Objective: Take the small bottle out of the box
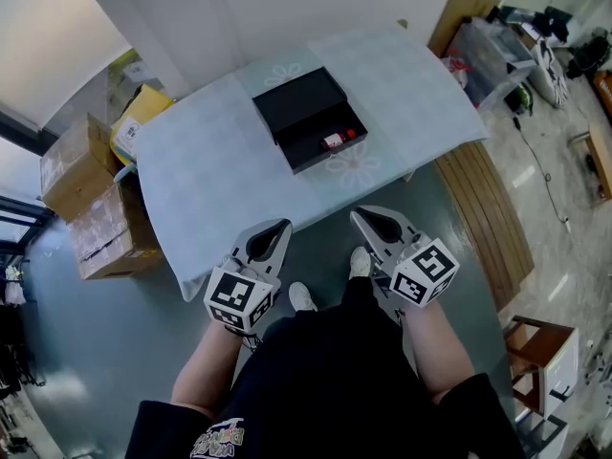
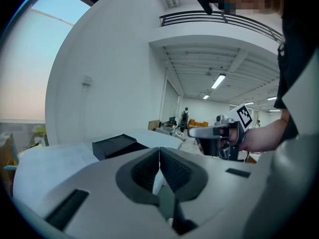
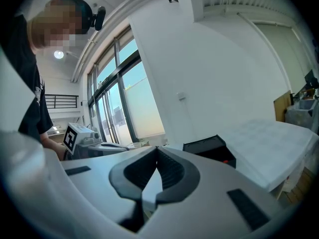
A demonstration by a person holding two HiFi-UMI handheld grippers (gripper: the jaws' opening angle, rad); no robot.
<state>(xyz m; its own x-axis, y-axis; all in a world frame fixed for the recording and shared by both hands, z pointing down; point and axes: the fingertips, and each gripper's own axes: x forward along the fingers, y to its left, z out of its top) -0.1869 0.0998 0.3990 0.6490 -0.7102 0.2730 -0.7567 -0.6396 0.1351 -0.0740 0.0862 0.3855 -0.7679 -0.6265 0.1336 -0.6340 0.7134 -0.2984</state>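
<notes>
From my head camera, the small bottle [image 1: 335, 141] inside the box [image 1: 308, 118] is showing too tiny for its label to be read. Along my left hand-held gripper [image 2: 159, 152], the box's near wall is hiding the bottle altogether, and the gripper's own body is covering the near part of the counter [image 2: 60, 158]. Along my right hand-held gripper [image 3: 156, 156], only a red speck is peeking past the box's rim. My torso is hiding most of my shoes [image 1: 302, 296].

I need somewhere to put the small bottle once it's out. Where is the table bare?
The table is bare left of the black box, out to the edge above the cardboard boxes, and right of it to the corner. The strip between box and near edge is narrower. Only the middle is taken, by the box holding the small bottle.
</notes>
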